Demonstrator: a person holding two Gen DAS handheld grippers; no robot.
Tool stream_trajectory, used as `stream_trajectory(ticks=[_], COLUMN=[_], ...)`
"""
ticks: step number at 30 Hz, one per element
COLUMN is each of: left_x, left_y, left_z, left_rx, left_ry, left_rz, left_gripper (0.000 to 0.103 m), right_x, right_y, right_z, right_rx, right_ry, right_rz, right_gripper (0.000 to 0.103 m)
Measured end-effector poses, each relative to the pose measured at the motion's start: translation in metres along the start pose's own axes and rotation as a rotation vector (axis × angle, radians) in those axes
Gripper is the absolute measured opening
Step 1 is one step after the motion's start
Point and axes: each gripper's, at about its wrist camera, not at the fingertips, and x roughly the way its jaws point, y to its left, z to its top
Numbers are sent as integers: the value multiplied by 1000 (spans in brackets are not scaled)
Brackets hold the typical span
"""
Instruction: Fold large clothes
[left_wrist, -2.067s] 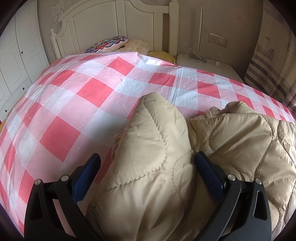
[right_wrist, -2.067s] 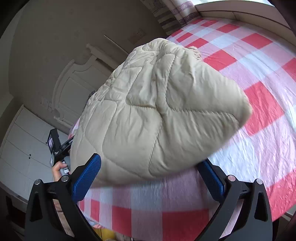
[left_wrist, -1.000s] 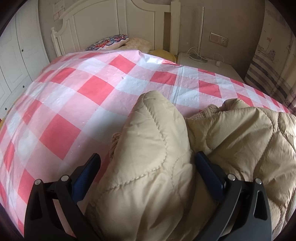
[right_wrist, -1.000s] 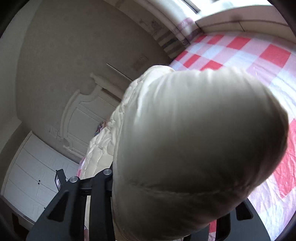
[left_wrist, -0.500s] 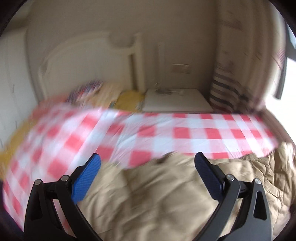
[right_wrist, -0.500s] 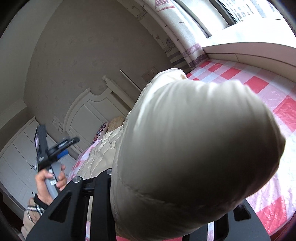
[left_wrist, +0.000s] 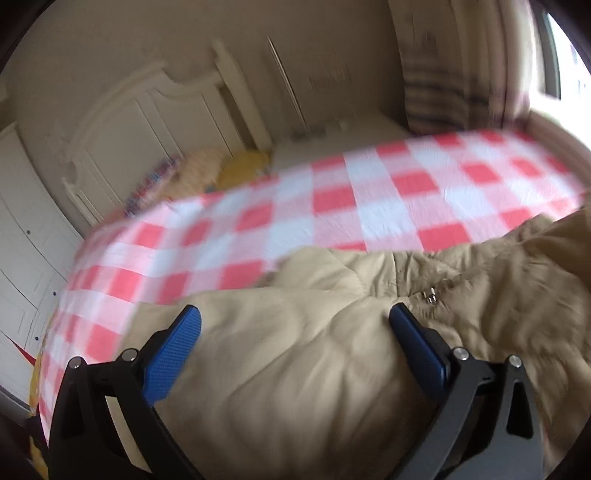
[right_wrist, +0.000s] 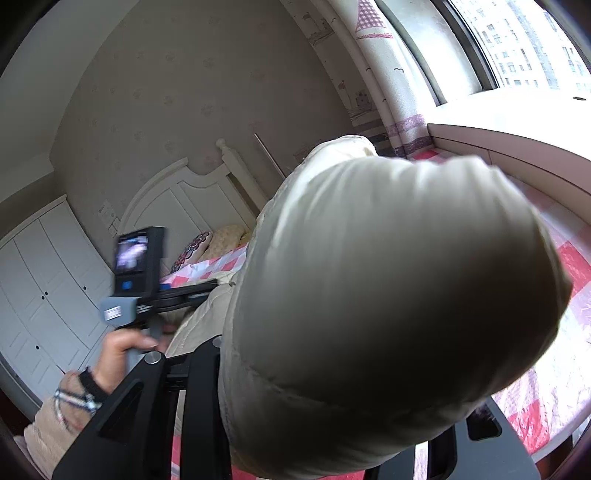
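Observation:
A beige quilted jacket (left_wrist: 295, 369) lies rumpled on the bed's red-and-white checked sheet (left_wrist: 369, 206). In the blurred left wrist view my left gripper (left_wrist: 301, 332) hovers over it, open, with its blue pads (left_wrist: 173, 347) wide apart and nothing between them. In the right wrist view a thick fold of the jacket (right_wrist: 388, 295) bulges up and fills most of the frame. My right gripper (right_wrist: 325, 398) is shut on that fold and holds it lifted, with its fingertips hidden under the fabric. A hand (right_wrist: 122, 347) holds the left gripper's handle (right_wrist: 136, 280) at the left.
A white headboard (right_wrist: 184, 199) with pillows (right_wrist: 207, 243) stands at the bed's far end. White wardrobe doors (right_wrist: 48, 280) are on the left. A curtain (right_wrist: 384, 74) and a bright window ledge (right_wrist: 509, 122) are on the right. A bedside table (left_wrist: 332, 136) sits past the sheet.
My right gripper closed on the jacket and raised the fold. My left gripper, open throughout, rose off the sleeve and swung to the right, so its view blurs.

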Motion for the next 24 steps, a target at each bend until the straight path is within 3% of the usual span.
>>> stream_trajectory(ticks=[3,6,8,10,14,19,24], left_x=[-47,-75,-73,-67,-65,-66,-73], left_y=[17,27,22,15,17,28,45], left_z=[-21,-54,-80,-105,-113,-112,-128], left_rx=[-14,-29,-10,-30,-64,-22,-2], left_ry=[-88,-100,-48,-53,-50,-17,-19], left_rz=[21,-9,-76,-91,-105,-163,-291], left_gripper=[101,101,101,101,101,101,101], right_x=[-1,-2,-2,-2,-6,-9,1], right_y=[-2,0,2,6,29,80,176], right_z=[-1,-2,-3,-5,-4,-3,-16], right_rx=[26,28,32,29,-39,-213,-537], right_ry=[7,3,1,10,-6,-62,-164], right_rz=[-11,-27,-38,-53,-96,-180,-250], right_gripper=[41,41,41,41,41,41,41])
